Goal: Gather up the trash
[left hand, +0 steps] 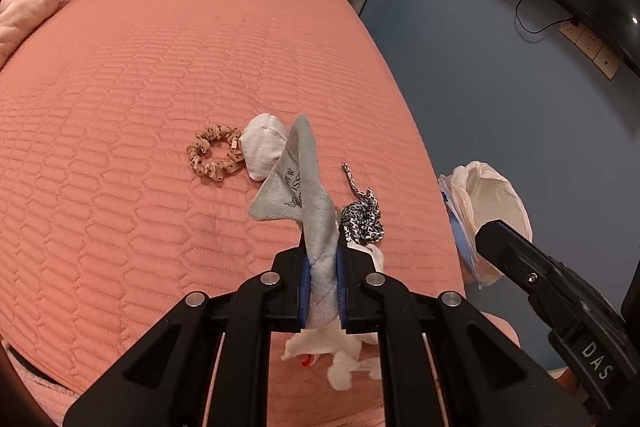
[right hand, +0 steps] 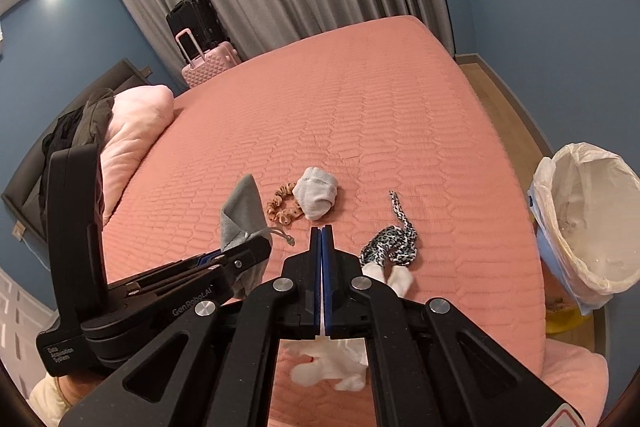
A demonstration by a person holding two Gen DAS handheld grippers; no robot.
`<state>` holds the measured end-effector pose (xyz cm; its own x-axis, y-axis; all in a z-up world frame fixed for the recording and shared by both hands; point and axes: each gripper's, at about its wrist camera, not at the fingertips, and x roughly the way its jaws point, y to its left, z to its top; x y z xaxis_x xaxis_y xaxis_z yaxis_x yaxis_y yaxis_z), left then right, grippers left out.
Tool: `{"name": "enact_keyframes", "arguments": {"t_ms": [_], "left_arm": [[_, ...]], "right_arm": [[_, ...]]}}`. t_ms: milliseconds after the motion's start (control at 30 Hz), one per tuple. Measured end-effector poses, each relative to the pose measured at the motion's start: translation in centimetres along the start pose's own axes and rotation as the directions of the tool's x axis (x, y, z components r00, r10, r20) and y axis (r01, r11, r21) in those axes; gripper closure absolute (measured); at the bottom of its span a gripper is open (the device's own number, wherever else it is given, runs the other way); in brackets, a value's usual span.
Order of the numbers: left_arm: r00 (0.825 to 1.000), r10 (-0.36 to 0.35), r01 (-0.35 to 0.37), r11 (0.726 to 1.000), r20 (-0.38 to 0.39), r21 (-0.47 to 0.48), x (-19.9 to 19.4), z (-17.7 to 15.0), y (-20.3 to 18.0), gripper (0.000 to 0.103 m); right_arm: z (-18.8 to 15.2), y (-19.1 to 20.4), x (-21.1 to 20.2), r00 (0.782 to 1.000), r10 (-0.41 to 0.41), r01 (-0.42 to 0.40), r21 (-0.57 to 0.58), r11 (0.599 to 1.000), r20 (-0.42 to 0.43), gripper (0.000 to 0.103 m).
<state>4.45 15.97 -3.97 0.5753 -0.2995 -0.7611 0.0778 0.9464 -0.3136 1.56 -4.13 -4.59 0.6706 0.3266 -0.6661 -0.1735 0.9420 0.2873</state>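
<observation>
My left gripper [left hand: 322, 259] is shut on a grey drawstring pouch [left hand: 296, 183] and holds it up above the pink bed [left hand: 160, 107]. The pouch also shows in the right wrist view [right hand: 236, 215]. My right gripper [right hand: 322, 231] is shut and empty, low over the bed. Crumpled white tissue [right hand: 328, 367] lies under both grippers, near the bed's front edge. A bin lined with a white bag [right hand: 588, 215] stands on the floor to the right of the bed.
On the bed lie a leopard-print cloth strip [right hand: 394, 243], a white sock [right hand: 316, 193] and a tan dotted scrunchie [right hand: 282, 207]. A pink pillow [right hand: 132, 135] sits at the left. Suitcases [right hand: 208, 63] stand by the curtain.
</observation>
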Motion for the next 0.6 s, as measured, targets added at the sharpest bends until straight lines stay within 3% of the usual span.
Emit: {"name": "enact_keyframes", "arguments": {"t_ms": [200,300,600], "left_arm": [[1.0,0.006,-0.006,1.0,-0.028,0.016,0.2,-2.0,0.1,0.093],[0.999,0.014,-0.013,1.0,-0.052,0.011,0.6,-3.4,0.3,0.093],[0.995,0.03,-0.028,0.999,-0.091,0.022,0.6,-6.5,1.6,0.093]], "right_arm": [[-4.2,-2.8,0.7,0.995,-0.037,0.04,0.038,0.998,-0.092,0.089],[-6.4,-3.6,1.4,0.99,-0.035,0.045,0.065,0.997,-0.137,0.073],[-9.4,-2.0,4.4,0.977,-0.049,0.055,0.02,0.998,-0.209,0.054]]}}
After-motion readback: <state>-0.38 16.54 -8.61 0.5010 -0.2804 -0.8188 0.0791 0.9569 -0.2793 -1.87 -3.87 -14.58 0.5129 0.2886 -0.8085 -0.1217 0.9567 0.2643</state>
